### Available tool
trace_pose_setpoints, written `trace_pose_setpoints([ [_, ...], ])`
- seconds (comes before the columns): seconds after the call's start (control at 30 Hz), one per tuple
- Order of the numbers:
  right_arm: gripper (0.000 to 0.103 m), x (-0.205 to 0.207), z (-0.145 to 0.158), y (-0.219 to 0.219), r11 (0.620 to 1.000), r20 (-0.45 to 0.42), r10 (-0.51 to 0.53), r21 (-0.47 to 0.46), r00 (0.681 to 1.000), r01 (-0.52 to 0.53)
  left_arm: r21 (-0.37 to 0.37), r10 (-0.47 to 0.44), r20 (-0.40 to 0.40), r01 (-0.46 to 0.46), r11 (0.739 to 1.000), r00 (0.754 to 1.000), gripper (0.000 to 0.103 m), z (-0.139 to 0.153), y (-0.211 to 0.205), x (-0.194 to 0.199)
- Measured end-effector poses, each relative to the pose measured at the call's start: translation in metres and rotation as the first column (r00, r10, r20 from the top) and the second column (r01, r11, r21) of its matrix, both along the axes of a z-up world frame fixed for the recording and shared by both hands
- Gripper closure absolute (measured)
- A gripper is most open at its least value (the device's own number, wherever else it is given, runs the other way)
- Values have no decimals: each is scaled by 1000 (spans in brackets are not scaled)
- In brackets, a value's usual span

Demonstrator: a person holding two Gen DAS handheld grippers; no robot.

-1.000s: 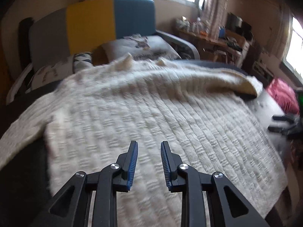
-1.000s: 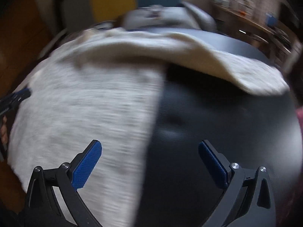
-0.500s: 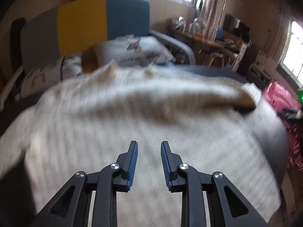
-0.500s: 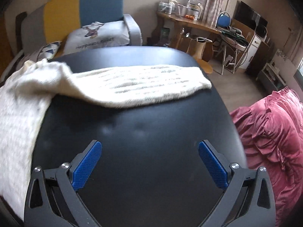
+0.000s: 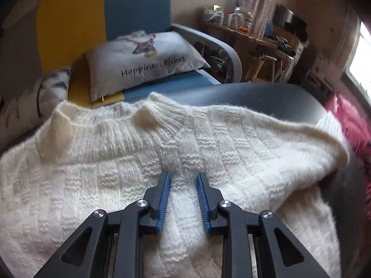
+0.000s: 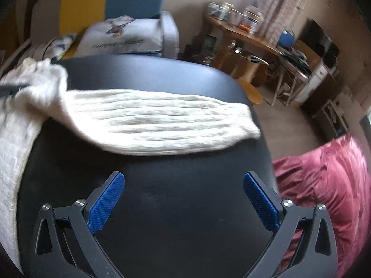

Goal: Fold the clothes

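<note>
Two claws work over one cream, basket-weave knitted sweater (image 5: 208, 162) spread on a black, round-edged padded table (image 6: 176, 203). The left claw (image 5: 183, 180), nearly clenched, seems to pinch a ridge of knit just below the ribbed collar (image 5: 162, 115), though the fisheye makes actual contact hard to judge. The right claw (image 6: 183, 199) is released wide over bare table, with the sweater's sleeve (image 6: 162, 125) lying flat ahead of it. Judging by that, a clean sleeve fold means gripping near the cuff, lifting low, and laying it straight across the body.
</note>
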State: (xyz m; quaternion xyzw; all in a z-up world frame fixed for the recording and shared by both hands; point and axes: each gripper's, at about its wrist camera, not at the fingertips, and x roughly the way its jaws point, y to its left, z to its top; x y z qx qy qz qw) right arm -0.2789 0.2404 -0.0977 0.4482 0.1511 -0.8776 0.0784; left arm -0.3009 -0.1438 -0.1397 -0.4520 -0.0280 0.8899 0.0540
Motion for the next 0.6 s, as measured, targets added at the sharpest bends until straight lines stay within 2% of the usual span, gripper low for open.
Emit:
trace_pose_setpoints([
  [0.1,0,-21,8,32,996,-13,-82,-38,997,82,-18,-8,-2,8,1000,1000,78,1,3,3],
  [0.27,0,-63,16,45,992,25,-58,-114,998,60,0,-5,-9,5,1000,1000,78,0,2,9],
  [0.6,0,-89,-29,52,949,120,-212,-212,970,234,49,-12,-13,13,999,1000,79,-3,-7,-1],
])
